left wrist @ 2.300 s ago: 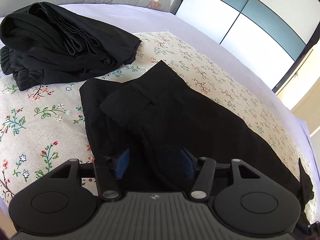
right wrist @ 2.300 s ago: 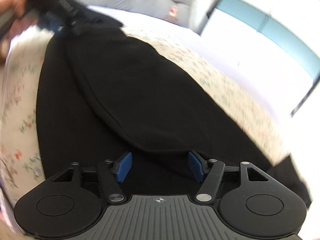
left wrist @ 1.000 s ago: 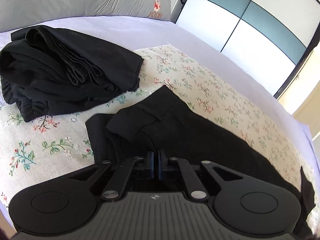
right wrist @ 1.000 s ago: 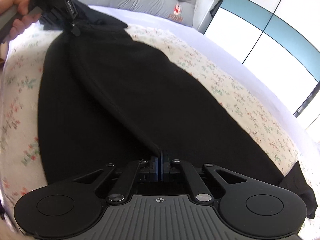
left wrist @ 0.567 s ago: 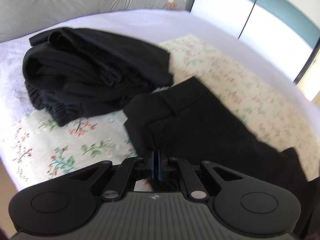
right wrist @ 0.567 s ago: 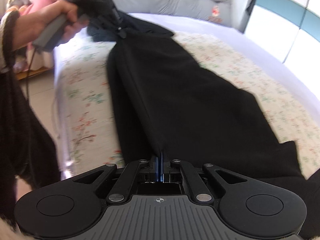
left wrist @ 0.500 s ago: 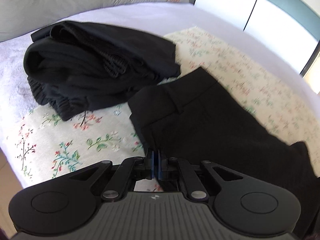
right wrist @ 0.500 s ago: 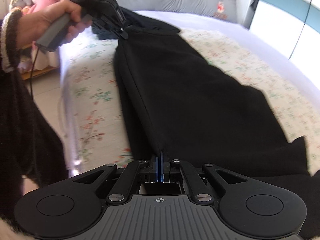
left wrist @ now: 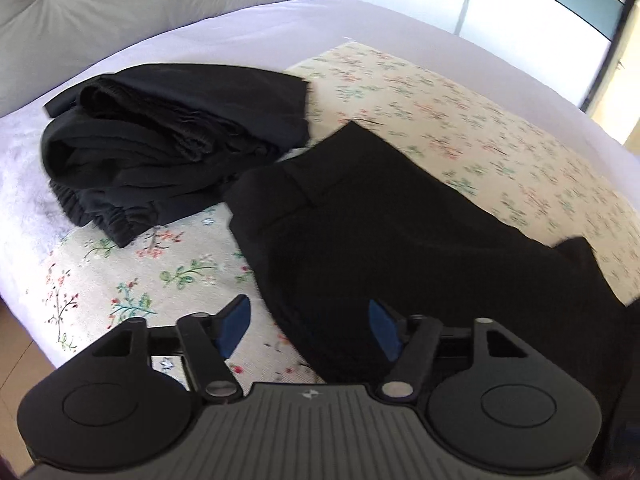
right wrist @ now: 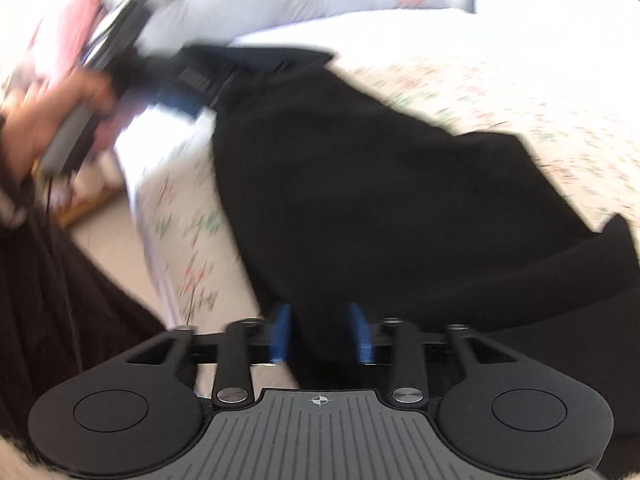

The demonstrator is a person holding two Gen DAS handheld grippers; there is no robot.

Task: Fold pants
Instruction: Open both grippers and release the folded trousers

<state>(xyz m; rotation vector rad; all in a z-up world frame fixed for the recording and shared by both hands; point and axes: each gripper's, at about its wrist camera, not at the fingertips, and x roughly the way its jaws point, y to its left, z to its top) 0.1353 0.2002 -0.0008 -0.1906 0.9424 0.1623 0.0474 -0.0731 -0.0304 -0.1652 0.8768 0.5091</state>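
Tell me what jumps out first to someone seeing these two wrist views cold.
The long black pants laid lengthwise across the floral bedspread dominate both views. Next is the heap of other black clothes beyond the waistband end, toward the grey headboard. Both the left gripper and the right gripper stand open over the near edge of the fabric; the right view is motion-blurred.

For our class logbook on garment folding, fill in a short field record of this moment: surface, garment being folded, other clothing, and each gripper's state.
surface: floral cream bedspread over a lilac sheet
garment: long black trousers, lying flat along the bedspread
other clothing: heap of folded black garments beside the waistband
left gripper: open, straddling the trousers' edge
right gripper: open, at the trousers' edge; blurred
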